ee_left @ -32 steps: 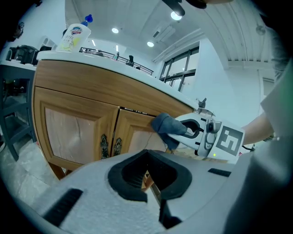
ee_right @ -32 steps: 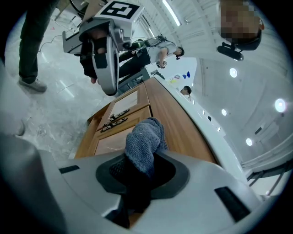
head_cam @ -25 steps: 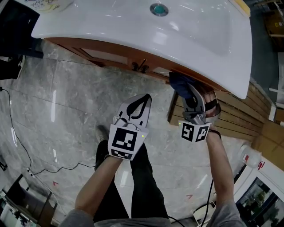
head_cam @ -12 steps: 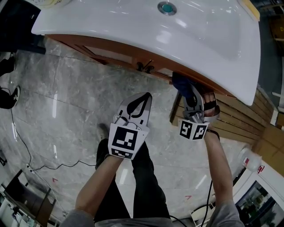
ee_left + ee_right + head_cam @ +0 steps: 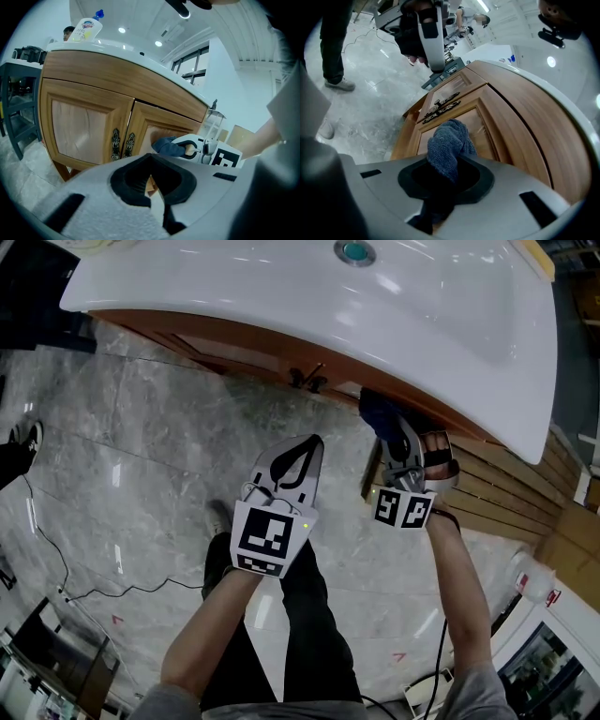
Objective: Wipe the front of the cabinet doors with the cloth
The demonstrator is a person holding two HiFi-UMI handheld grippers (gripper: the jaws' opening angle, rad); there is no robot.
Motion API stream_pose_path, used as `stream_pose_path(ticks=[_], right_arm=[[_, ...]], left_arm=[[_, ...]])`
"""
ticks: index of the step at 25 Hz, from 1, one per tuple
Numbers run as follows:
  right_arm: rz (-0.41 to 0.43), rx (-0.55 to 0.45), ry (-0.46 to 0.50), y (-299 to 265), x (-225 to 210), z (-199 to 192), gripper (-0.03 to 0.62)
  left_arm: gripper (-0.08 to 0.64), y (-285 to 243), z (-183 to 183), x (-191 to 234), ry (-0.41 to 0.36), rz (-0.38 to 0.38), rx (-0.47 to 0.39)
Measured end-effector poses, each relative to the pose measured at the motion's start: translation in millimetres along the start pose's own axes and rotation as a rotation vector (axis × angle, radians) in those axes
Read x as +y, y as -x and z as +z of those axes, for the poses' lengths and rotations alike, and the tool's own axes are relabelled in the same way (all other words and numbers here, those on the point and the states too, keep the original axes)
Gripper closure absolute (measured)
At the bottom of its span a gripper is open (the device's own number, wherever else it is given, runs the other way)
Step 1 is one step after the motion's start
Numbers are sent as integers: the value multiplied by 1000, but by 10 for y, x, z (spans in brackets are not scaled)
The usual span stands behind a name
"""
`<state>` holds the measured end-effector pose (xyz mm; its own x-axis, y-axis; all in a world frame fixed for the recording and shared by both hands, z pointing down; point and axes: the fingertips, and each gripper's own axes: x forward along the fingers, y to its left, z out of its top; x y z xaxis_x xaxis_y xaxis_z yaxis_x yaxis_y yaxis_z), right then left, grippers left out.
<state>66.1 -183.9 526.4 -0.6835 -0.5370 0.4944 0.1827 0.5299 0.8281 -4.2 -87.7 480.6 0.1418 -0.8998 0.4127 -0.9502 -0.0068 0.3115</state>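
Currently right gripper (image 5: 397, 430) is clamping blue cloth (image 5: 446, 144) against cabinet door (image 5: 483, 123). Left gripper (image 5: 312, 442) is hanging closed, empty.

Seen from the head view, the left forearm (image 5: 202, 634) and right forearm (image 5: 459, 592) reach forward side by side. The left gripper (image 5: 309, 442), held nearer the body and angled slightly right, has its jaws pressed together on nothing. The right gripper (image 5: 392, 427), extended farther ahead, has its jaws clamped on a blue cloth (image 5: 447, 140)
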Motion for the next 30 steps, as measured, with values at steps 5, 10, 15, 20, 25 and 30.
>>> stream_pose_path(ticks=[5, 10, 15, 20, 25, 30], right_arm=[[22, 24, -12, -80, 148, -73, 516], [30, 34, -23, -105, 206, -98, 517], [47, 40, -26, -186, 345, -158, 517], [77, 57, -36, -317, 588, -250, 517], [125, 84, -45, -438, 840, -350, 517], [150, 100, -58, -497, 998, -396, 517]], left_arm=[[552, 2, -73, 33, 0, 6, 10], [552, 0, -96, 48, 2, 10, 16], [552, -50, -111, 56, -1, 12, 11], [552, -74, -224, 121, 0, 29, 20], [552, -54, -333, 176, 6, 48, 37], [552, -63, -372, 209, 11, 62, 39]])
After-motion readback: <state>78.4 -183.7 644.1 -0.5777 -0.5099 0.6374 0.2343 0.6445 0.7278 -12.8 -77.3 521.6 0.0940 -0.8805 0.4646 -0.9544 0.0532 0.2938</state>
